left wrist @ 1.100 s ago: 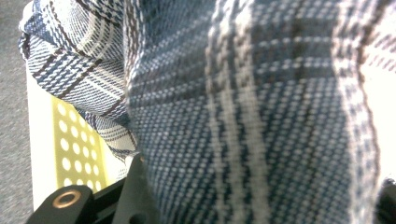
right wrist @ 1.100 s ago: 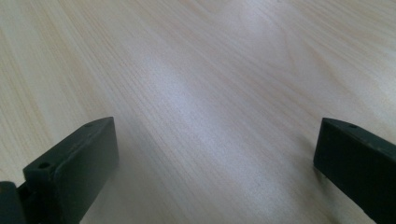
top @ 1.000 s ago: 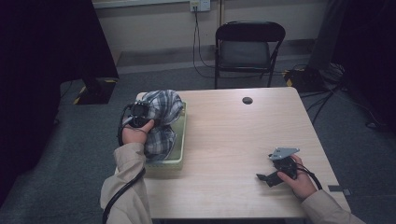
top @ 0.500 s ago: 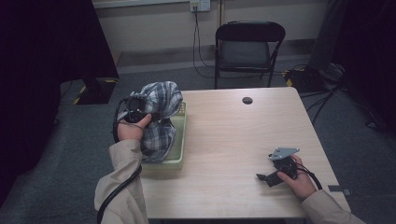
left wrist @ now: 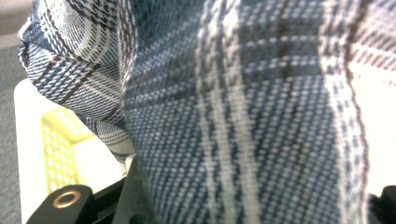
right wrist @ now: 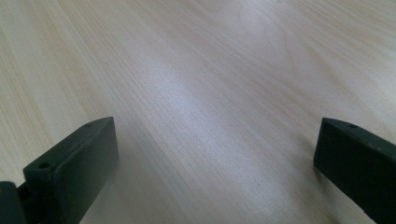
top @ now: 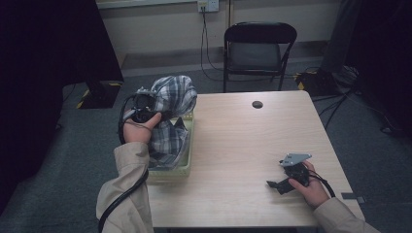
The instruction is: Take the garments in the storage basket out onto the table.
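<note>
A blue and white plaid cloth (top: 174, 96) is bunched in my left gripper (top: 156, 105), which is shut on it above the far end of a pale yellow basket (top: 186, 165). The cloth's lower part hangs down into the basket. In the left gripper view the plaid cloth (left wrist: 233, 116) presses close between the black jaws, with the basket's perforated wall (left wrist: 58, 144) behind at the left. My right gripper (top: 273, 185) rests on the wooden table (top: 233, 145) at the near right. It is open, with nothing but bare wood between its jaws (right wrist: 215, 154).
A small black round object (top: 257, 104) lies near the table's far edge. A black folding chair (top: 260, 48) stands beyond the table. Cables run across the floor at the right and a cable trails from my left sleeve.
My left hand has risen and drawn slightly back with the cloth, pulling more of it up out of the basket. The right gripper has kept still.
</note>
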